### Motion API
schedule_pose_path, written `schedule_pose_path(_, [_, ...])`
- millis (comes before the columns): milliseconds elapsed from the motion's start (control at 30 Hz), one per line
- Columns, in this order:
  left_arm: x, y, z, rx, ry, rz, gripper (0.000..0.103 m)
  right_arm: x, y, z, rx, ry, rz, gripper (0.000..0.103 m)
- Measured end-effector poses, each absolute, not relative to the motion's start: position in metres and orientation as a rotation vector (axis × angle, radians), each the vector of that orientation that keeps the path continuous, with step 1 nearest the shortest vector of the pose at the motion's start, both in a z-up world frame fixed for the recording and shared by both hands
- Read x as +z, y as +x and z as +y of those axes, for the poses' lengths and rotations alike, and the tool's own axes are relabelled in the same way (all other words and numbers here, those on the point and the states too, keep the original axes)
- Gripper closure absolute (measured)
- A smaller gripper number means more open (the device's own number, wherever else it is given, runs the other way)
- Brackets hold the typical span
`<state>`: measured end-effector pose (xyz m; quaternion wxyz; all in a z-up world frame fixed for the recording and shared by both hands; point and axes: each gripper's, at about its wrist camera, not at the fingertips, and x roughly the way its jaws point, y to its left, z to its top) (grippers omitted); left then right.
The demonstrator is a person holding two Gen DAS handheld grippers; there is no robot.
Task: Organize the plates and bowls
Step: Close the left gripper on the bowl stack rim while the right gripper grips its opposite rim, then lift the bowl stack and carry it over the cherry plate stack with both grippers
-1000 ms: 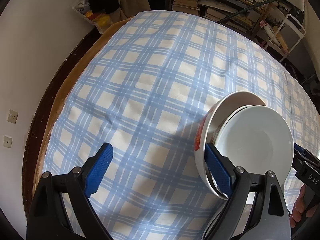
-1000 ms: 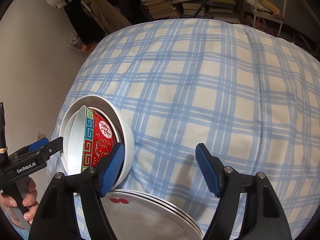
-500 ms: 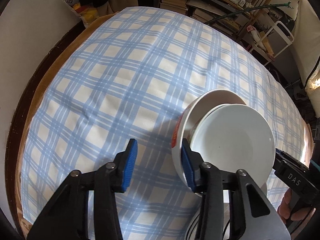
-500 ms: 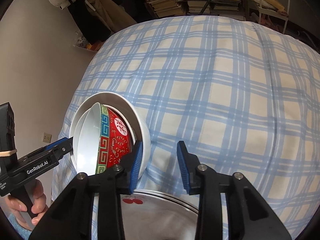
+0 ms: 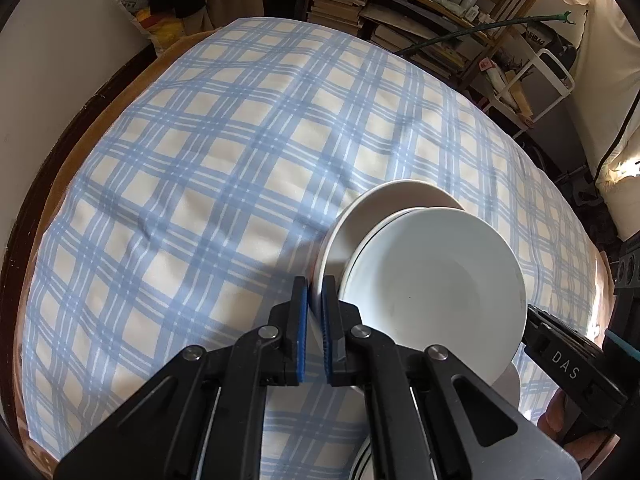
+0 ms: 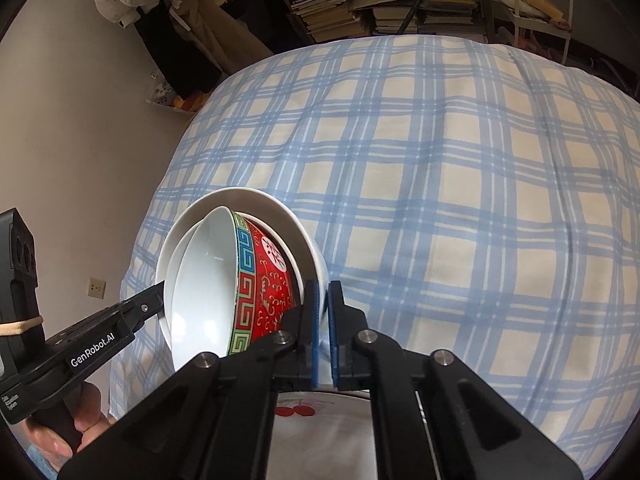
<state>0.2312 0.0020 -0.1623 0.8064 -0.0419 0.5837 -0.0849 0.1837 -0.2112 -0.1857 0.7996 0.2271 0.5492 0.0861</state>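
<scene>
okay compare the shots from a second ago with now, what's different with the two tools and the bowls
Both tools have just been closing. The left tool now pinches one side of the outer white bowl's rim, and the right tool pinches the opposite side. A second ago each stood wide open astride that rim. The red patterned bowl nested inside, the plates underneath and the checked tablecloth look unchanged.

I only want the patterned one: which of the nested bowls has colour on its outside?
The inner bowl: red outside with a green-and-blue key band. The outer white bowl around it is plain.
</scene>
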Motion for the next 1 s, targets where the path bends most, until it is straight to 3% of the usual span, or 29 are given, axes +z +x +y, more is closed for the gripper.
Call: schedule_pose_path(1000, [-0.1669, 0.2335, 0.0067, -0.138, -0.150, 1.240, 0.097, -0.1868, 0.1808, -0.2051, 0.101, 0.500, 1.164, 0.094])
